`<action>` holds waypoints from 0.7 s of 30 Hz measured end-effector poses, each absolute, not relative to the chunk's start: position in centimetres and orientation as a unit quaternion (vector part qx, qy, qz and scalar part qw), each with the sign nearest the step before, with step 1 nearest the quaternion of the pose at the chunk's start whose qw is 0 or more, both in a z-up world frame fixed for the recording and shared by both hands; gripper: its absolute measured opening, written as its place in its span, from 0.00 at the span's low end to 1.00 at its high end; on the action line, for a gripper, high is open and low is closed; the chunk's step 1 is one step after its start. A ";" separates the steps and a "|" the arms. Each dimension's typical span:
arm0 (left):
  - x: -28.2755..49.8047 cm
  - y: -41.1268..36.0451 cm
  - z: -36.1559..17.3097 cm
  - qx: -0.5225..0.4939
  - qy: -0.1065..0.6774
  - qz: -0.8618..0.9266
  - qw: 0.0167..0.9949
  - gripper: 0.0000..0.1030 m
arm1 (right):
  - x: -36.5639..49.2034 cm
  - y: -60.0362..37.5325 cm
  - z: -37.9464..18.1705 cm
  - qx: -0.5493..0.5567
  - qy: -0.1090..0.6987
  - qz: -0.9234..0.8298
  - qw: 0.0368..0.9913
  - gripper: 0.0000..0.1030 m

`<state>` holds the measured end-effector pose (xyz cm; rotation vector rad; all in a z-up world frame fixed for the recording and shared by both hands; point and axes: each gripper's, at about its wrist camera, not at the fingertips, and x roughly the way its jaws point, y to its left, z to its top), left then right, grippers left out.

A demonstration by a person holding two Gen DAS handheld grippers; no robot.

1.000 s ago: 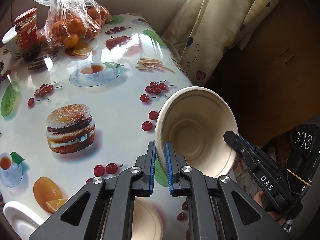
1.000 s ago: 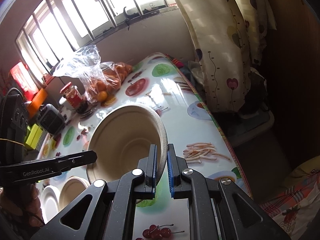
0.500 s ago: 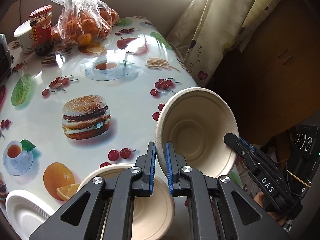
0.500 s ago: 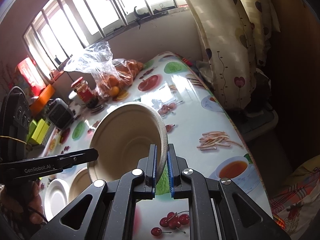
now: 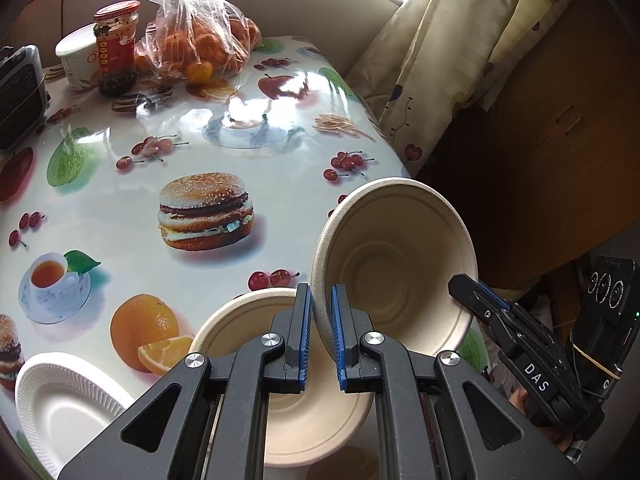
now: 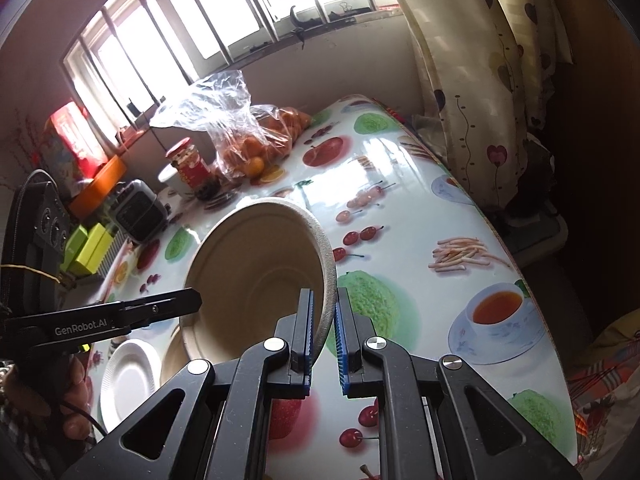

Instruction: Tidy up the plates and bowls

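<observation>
Tilted beige bowl held off the surface, right of centre; both the left hand-held gripper and right hand-held gripper are clamped on its rim. Second bowl below, partly hidden behind the fingers, shows more than a second ago. White plate cut off lower left.

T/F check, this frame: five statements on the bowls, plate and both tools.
1. The left tool and right tool both clamp the held bowl by its rim. True.
2. The held bowl is tipped on its side. True.
3. A second bowl sits on the table below it. True.
4. The white plate lies inside the second bowl. False: beside it.
5. The bag of oranges is gripped. False: it rests on the table.
</observation>
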<state>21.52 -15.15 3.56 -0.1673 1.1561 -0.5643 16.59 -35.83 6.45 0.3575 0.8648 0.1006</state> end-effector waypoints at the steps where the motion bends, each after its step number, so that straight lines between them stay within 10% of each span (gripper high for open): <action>1: 21.4 -14.9 3.6 -0.077 0.537 -0.262 0.798 0.10 | 16.5 -35.6 6.5 0.172 0.416 0.050 0.892 0.10; 21: 19.5 -10.8 3.4 -0.086 0.539 -0.245 0.802 0.10 | 15.1 -31.7 6.0 0.169 0.431 0.073 0.883 0.10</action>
